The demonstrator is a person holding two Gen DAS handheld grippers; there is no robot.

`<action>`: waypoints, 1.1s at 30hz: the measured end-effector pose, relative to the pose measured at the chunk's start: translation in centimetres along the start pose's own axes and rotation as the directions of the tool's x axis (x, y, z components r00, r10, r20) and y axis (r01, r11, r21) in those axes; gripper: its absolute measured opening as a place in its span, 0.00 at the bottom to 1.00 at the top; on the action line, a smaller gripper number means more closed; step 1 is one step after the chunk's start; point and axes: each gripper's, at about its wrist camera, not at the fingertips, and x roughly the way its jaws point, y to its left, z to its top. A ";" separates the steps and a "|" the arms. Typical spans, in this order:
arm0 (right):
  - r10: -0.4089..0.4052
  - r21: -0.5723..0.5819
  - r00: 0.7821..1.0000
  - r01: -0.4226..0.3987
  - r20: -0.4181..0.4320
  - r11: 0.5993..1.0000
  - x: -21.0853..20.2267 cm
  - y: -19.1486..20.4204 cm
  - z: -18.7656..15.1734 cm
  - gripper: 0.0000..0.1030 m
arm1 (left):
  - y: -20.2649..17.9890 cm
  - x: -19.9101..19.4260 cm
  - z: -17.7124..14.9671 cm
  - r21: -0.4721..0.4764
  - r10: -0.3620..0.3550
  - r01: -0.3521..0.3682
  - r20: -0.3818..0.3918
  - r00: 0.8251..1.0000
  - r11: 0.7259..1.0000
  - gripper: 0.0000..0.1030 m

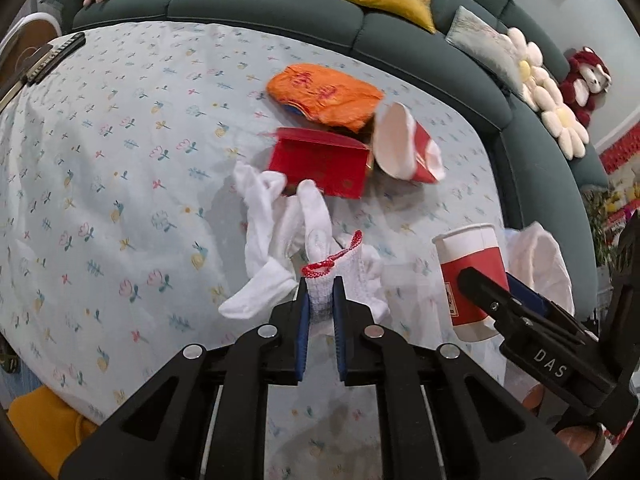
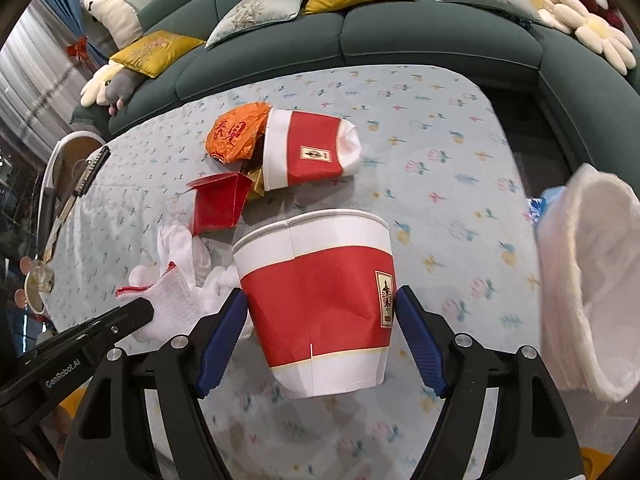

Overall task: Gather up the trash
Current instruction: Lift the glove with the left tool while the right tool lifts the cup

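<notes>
My left gripper [image 1: 320, 294] is shut on the red-trimmed cuff of a white knitted glove [image 1: 320, 268], whose fingers trail onto the flowered tablecloth [image 1: 100, 184]. More white glove fabric [image 1: 264, 216] lies beside it. My right gripper [image 2: 320, 312] is shut on an upright red-and-white paper cup [image 2: 316, 292], one blue pad on each side, and the cup hangs just above the cloth. In the left wrist view that cup [image 1: 472, 276] is at the right. Beyond lie a red box [image 1: 320, 164], an orange wrapper [image 1: 324, 96] and a second paper cup [image 1: 404, 144] on its side.
A white bag [image 2: 588, 272] stands open at the table's right edge. A dark green sofa [image 2: 400, 44] with cushions and plush toys curves round the far side. A dark remote-like bar [image 1: 56, 56] lies at the far left of the table.
</notes>
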 end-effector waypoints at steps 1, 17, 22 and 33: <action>-0.003 0.001 1.000 0.003 0.001 1.000 -0.3 -0.2 -0.3 0.70 | -0.3 -0.2 -0.4 0.008 -0.003 0.003 -0.003 1.000 1.000 0.10; -0.040 0.018 0.999 0.040 -0.017 0.999 -1.5 -2.7 -3.7 0.71 | 1.4 -2.0 -3.6 -0.061 0.035 -0.035 0.003 0.999 0.998 0.54; -0.030 0.012 0.999 0.030 -0.009 0.999 -1.7 -2.1 -3.7 0.71 | 1.3 -2.0 -3.6 -0.062 0.045 -0.044 0.006 0.999 0.997 0.54; -0.027 0.026 1.000 0.026 0.009 0.999 -3.2 -3.1 -4.0 0.71 | -3.3 0.4 -4.2 0.097 0.098 -0.099 0.014 0.995 0.990 0.29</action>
